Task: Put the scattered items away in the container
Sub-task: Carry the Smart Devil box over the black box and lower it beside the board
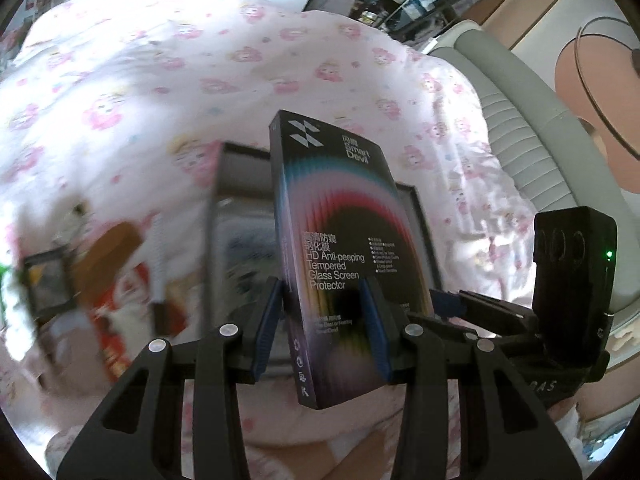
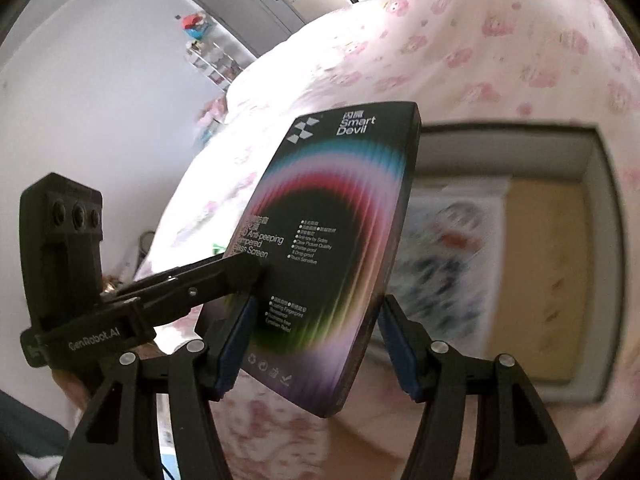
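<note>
A dark screen protector box (image 1: 332,208) with rainbow rings hangs in the air above the bed. My left gripper (image 1: 324,284) is shut on it, pads on its spine and its front face. My right gripper (image 2: 316,308) straddles the same box (image 2: 336,220) across its width, and both pads sit against its side edges. The left gripper's finger (image 2: 240,268) shows pressed on the box front. Behind the box lies the container (image 2: 600,200), an open black-rimmed carton with white walls. It holds a printed card and a tan flat item. Its rim (image 1: 240,152) shows past the box.
A pink flowered quilt (image 1: 160,80) covers the bed. Blurred loose items lie left of the container: an orange-red packet (image 1: 112,300) and a small dark frame (image 1: 48,280). A grey padded headboard (image 1: 532,152) runs at the right. A white wall and a grey door (image 2: 240,4) stand beyond.
</note>
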### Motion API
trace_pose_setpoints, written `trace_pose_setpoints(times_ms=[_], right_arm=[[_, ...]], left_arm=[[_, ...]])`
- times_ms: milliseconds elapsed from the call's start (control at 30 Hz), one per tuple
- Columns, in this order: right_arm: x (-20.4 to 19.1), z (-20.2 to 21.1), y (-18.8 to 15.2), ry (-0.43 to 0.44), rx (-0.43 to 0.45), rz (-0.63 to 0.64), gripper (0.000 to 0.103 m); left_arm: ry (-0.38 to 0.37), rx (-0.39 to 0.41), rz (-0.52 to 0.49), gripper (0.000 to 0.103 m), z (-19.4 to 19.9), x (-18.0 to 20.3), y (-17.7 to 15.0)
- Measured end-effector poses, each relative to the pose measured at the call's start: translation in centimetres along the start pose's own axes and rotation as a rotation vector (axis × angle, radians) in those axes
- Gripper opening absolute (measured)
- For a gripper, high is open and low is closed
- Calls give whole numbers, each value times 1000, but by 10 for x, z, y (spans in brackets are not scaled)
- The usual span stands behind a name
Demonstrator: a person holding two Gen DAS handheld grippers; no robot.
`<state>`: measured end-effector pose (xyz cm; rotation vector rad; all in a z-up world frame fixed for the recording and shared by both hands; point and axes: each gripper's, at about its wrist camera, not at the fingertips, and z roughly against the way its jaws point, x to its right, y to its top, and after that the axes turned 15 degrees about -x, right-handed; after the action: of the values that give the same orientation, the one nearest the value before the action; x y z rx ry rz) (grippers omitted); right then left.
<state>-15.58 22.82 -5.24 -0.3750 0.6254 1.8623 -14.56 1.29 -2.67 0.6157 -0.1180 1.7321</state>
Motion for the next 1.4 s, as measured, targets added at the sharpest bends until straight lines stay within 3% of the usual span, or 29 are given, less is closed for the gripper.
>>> trace_pose_setpoints(times_ms=[100,233,400,533,767,1033,1167,1267,1400], right_arm=[[26,29,13,-26,12,3,59],[43,13,21,-43,22,26,59],[70,-3,34,-39,-2,23,59],[90,-7,8,-2,-31,-25,59],[92,-22,-12,-36,-61,-71,59],[103,-31,16,-133,-140,-55,59],[122,-37,15,-145,-147,-116,58],[113,-46,11,-194,-190,-59,58],[110,-58,2,-196,-247,-63,58]], left_arm=[[-30,-6,6,41,-20,8,17],[-38,-31,33,41,-48,9,39],[-32,-70,45,41,-72,6,42],[-22,-115,17,41,-85,6,31],[-65,-168,24,41,-99,-2,16],[-125,-239,25,41,-130,0,30],[-116,-281,31,40,-150,-2,33],[-84,-325,43,39,-161,-8,31],[-54,-347,14,38,-163,-6,24]])
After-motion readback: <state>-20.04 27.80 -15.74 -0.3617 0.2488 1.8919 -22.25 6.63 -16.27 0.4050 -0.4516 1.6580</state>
